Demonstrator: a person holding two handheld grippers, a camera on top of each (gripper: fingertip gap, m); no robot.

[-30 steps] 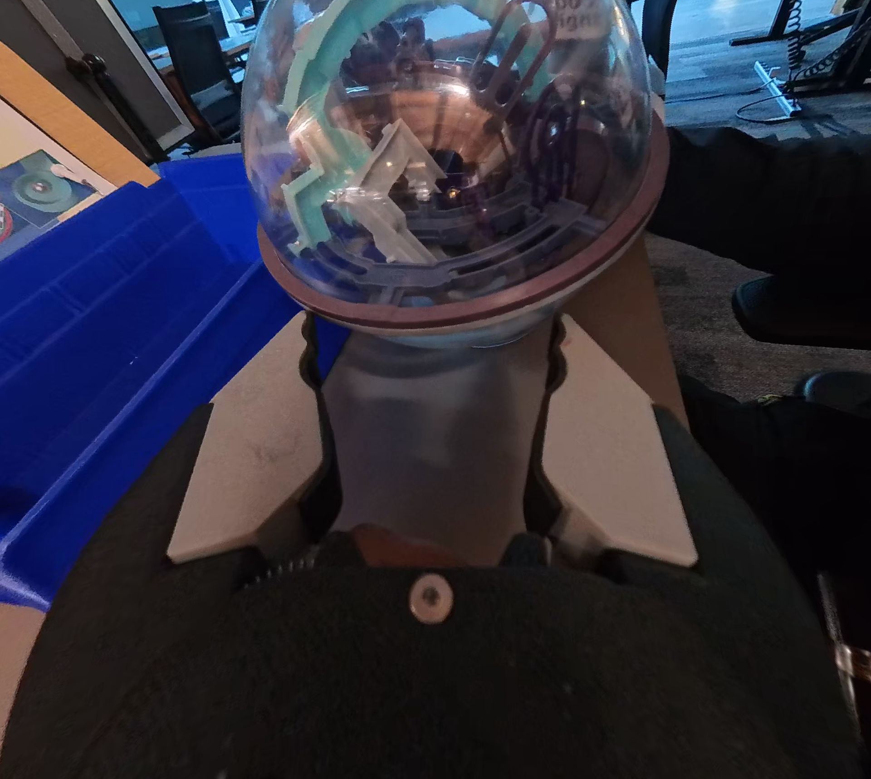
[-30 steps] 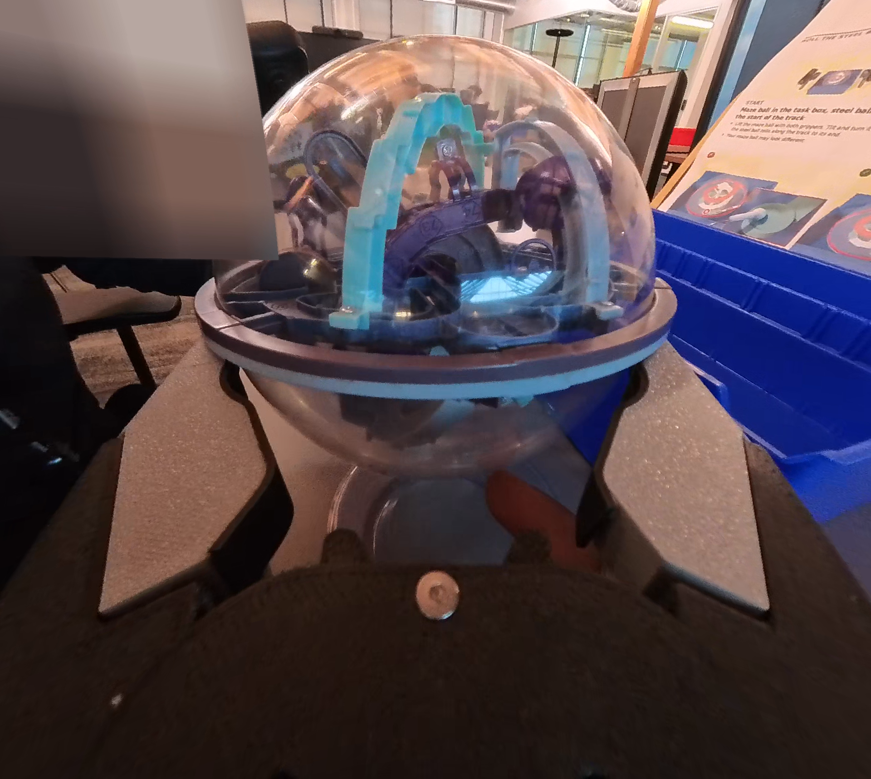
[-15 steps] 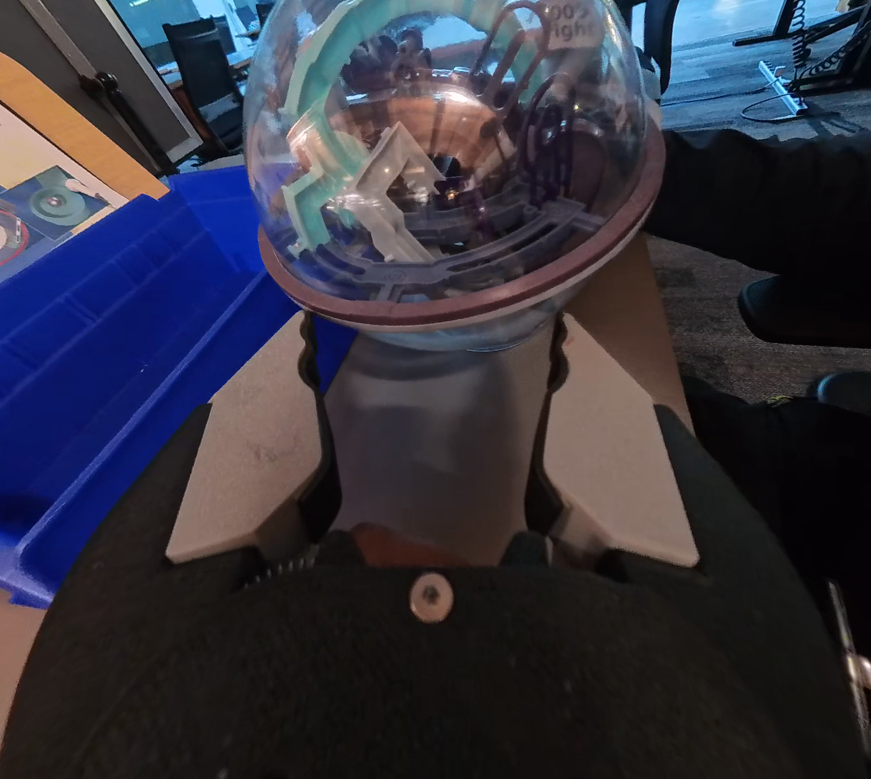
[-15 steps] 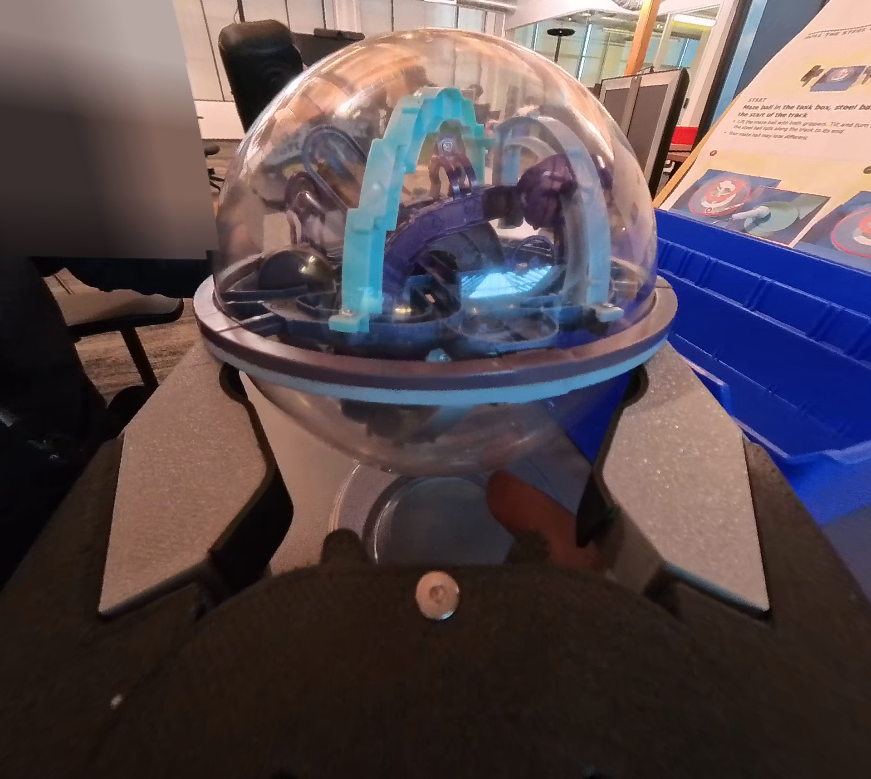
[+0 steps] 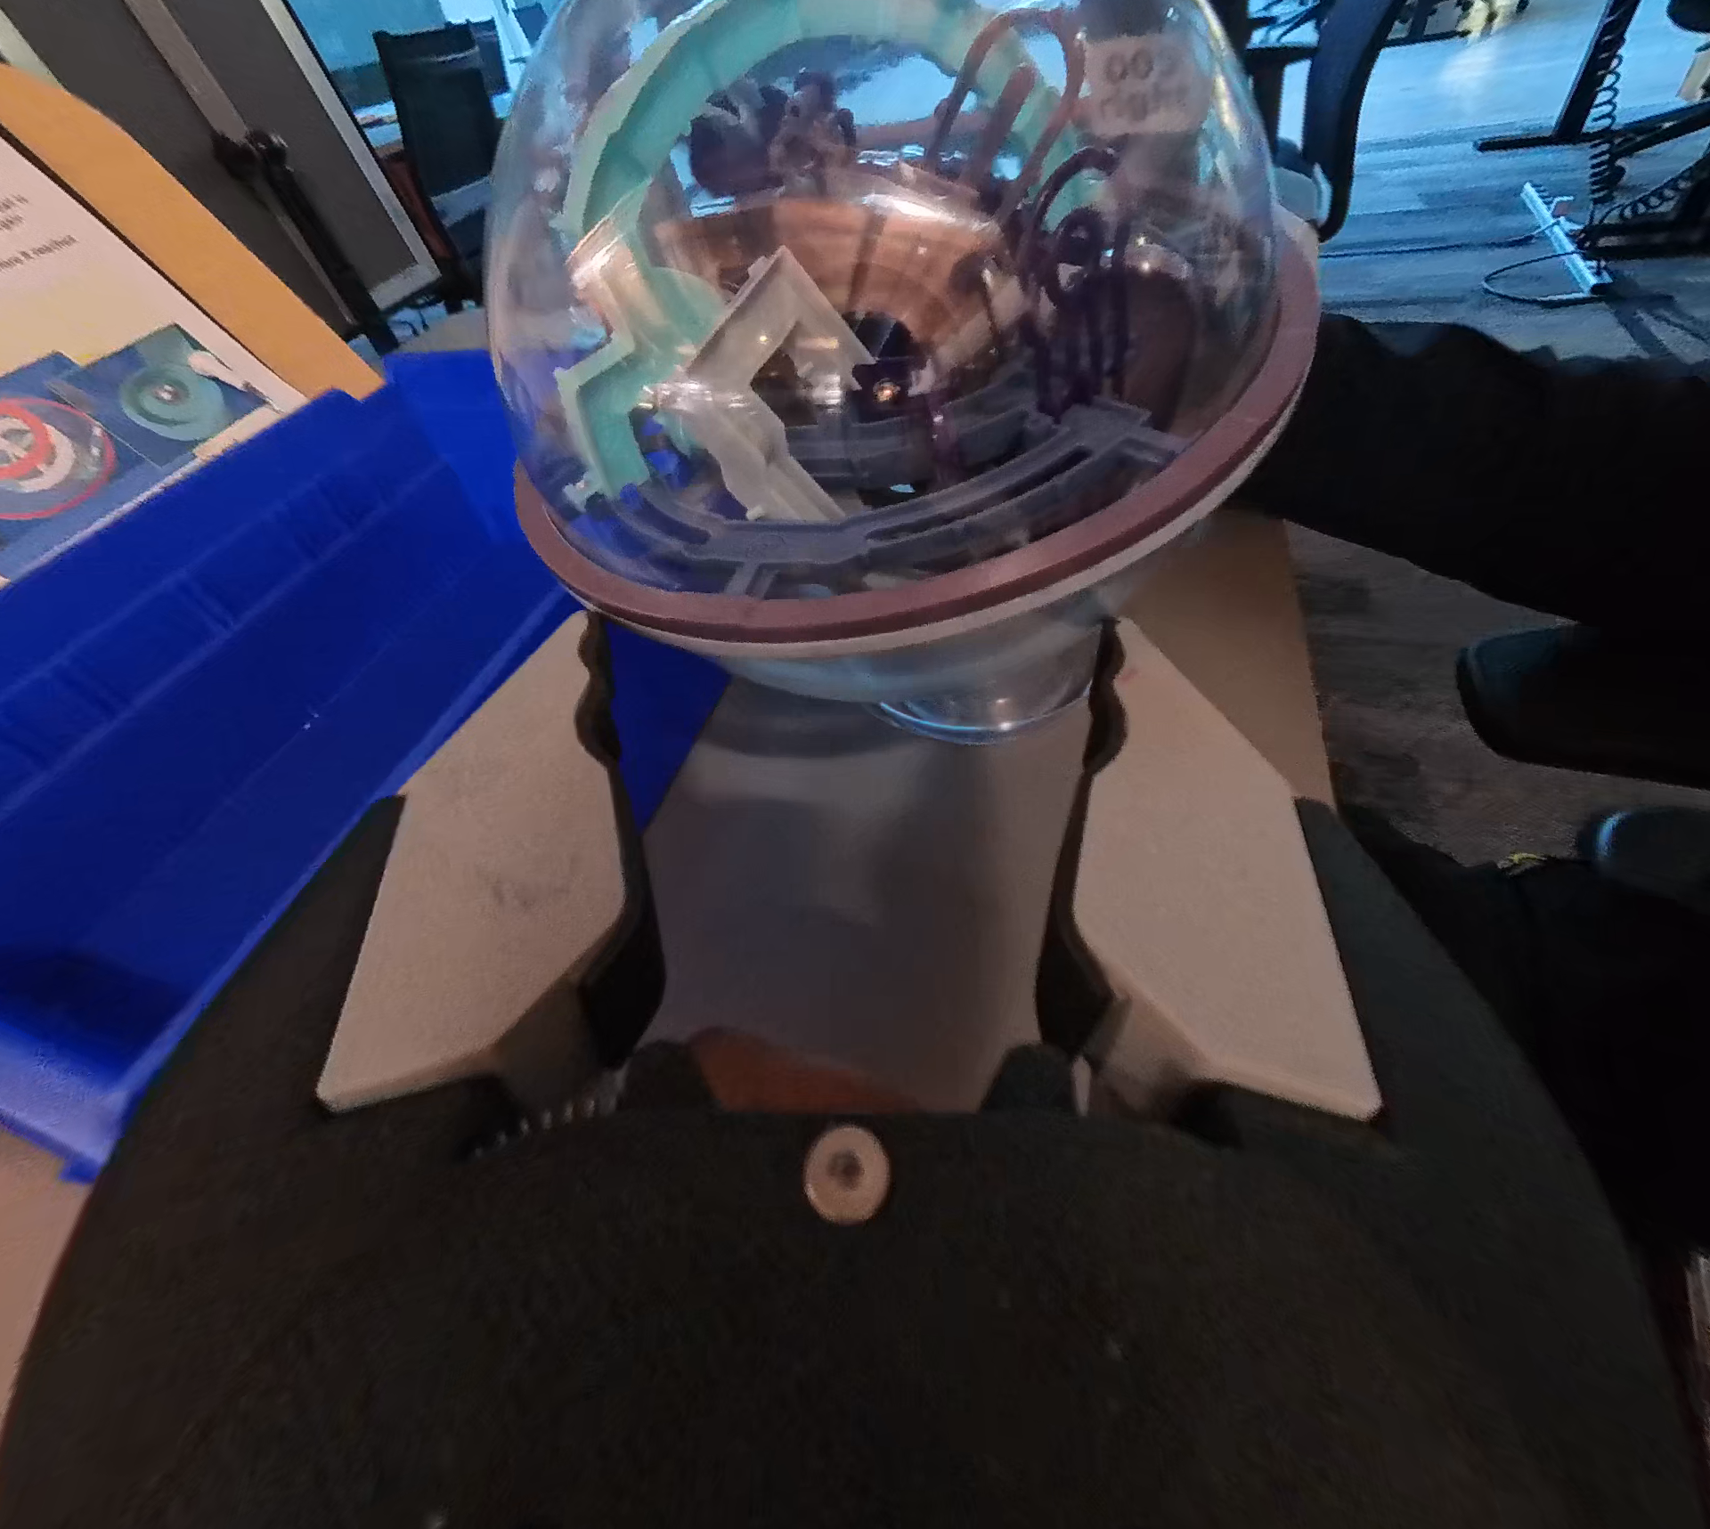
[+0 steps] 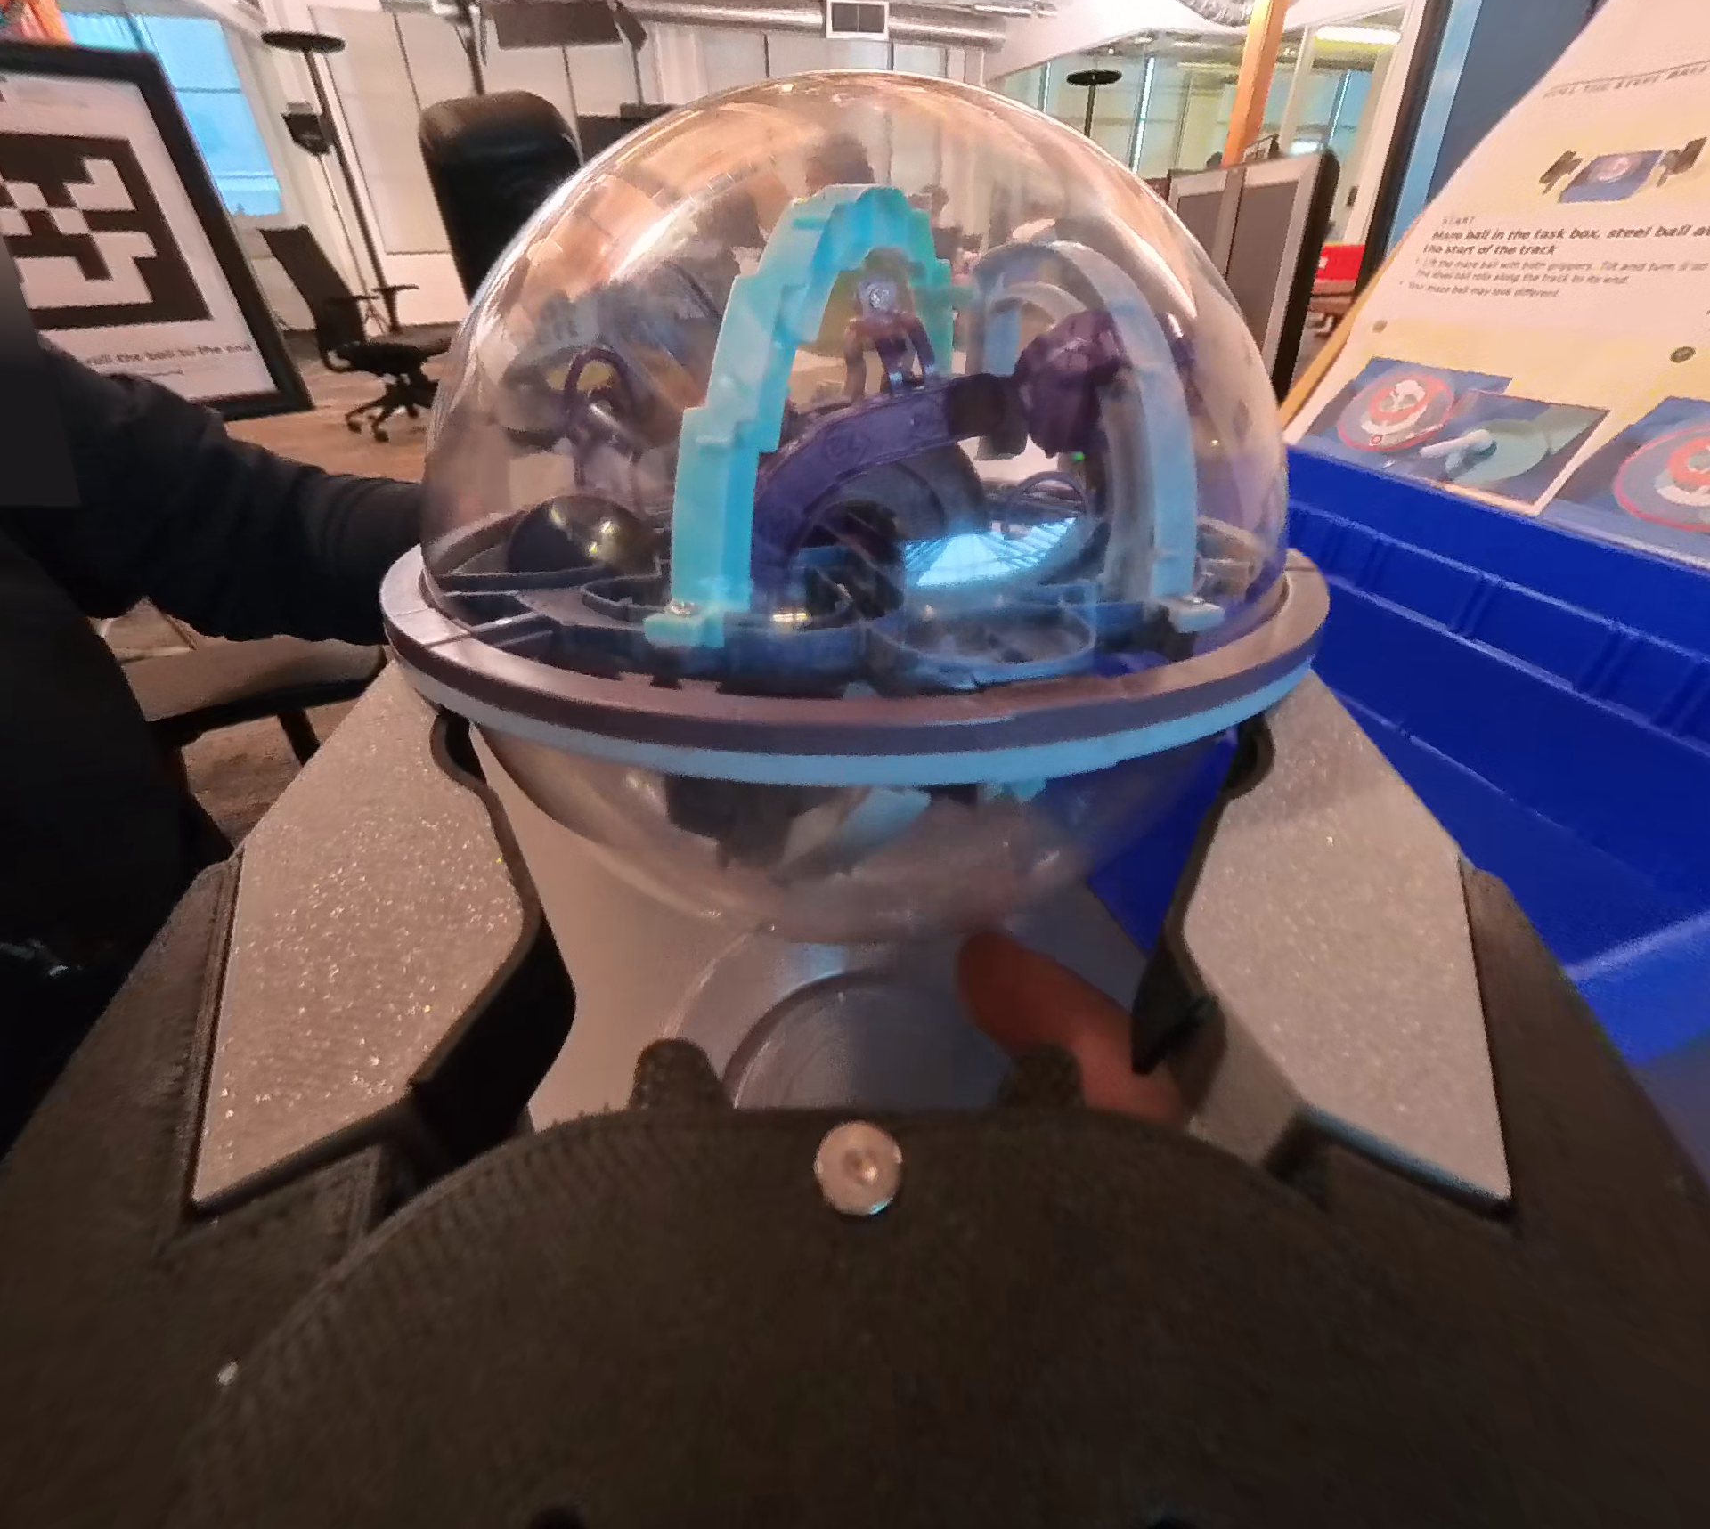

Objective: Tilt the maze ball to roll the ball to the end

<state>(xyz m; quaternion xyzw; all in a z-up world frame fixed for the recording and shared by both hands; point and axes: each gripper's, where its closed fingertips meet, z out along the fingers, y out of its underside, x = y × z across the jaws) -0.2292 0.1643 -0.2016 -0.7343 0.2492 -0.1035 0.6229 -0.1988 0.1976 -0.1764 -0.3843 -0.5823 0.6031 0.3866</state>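
Maze ball (image 5: 888,263) has tipped further (clamped between both grippers)

Light tan table (image 5: 1231,596), only bare bits of it showing past the edges of everything in front. Sitting right on it: a big blue plastic bin (image 5: 231,652) off to one side, with a printed instruction board (image 6: 1517,300) standing tilted just behind the bin's far wall. Beyond the table edge, dark carpet floor (image 5: 1388,652) with office chairs well apart.
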